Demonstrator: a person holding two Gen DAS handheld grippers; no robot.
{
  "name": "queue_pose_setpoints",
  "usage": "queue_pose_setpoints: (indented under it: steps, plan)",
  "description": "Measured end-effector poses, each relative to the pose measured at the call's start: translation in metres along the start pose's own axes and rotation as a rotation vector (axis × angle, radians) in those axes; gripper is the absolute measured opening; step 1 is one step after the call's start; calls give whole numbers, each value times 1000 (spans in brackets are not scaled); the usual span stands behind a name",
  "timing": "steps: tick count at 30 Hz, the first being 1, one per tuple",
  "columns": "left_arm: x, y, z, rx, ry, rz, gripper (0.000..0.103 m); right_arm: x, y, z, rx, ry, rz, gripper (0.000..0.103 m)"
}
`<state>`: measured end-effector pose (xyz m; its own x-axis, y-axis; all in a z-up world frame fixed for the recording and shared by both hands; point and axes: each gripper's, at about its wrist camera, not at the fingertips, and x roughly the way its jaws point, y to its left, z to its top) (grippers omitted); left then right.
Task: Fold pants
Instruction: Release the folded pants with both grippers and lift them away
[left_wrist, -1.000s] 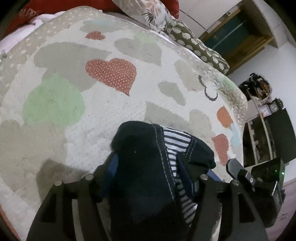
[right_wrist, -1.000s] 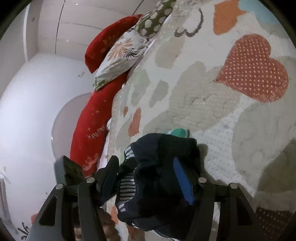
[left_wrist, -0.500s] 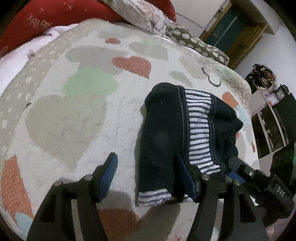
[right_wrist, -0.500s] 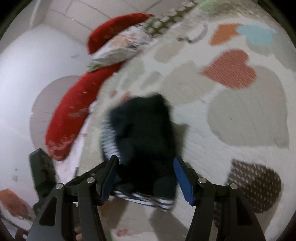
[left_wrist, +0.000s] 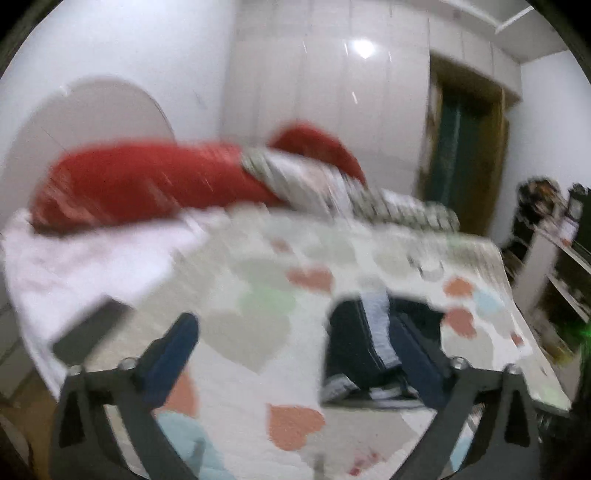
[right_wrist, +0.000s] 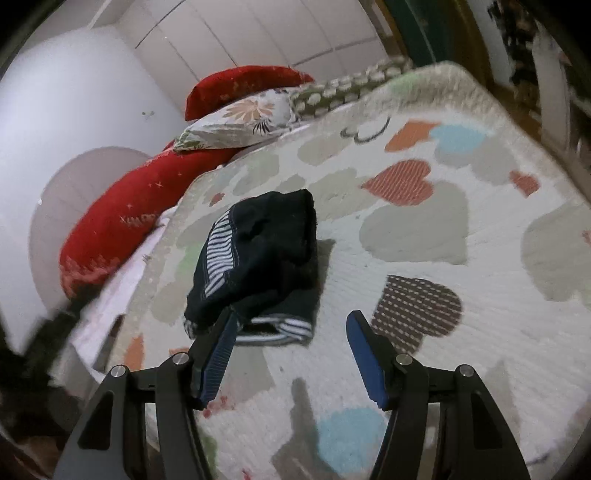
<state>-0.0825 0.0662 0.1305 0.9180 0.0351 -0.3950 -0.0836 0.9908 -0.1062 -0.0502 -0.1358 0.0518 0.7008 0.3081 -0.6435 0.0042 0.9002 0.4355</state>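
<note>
The dark navy pants (right_wrist: 266, 258) with a white-striped panel lie folded in a small bundle on the heart-patterned bedspread (right_wrist: 424, 236). In the left wrist view, which is blurred, the pants (left_wrist: 358, 343) sit behind my right finger. My left gripper (left_wrist: 295, 339) is open and empty, raised above the bed. My right gripper (right_wrist: 291, 332) is open and empty, just in front of the bundle, with its left finger near the pants' striped hem.
Red pillows (right_wrist: 122, 221) and a floral pillow (right_wrist: 240, 118) lie at the head of the bed. A white sheet (left_wrist: 85, 266) and a dark flat object (left_wrist: 85, 332) lie at the bed's left edge. Shelves (left_wrist: 554, 258) stand to the right.
Both grippers let go of the pants, opened wide and pulled back and up. The bundle now lies on the bedspread. The left camera is moving fast.
</note>
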Motion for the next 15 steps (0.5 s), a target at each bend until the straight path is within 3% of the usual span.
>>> queue_pose_setpoints:
  steps: [3,6,10,15]
  plan:
    - [-26,4,9,32,-73,42,103,-14,12,-12,-48,-21,-37,67]
    - [-32,1,13,73,-43,29,103,-20,23,-21,-94,-26,-74,71]
    - [-15,-7,-2,98,104,-59,103,-14,29,-34,-133,0,-135,71]
    - [8,-14,-36,102,292,-59,103,-2,21,-45,-108,62,-178,71]
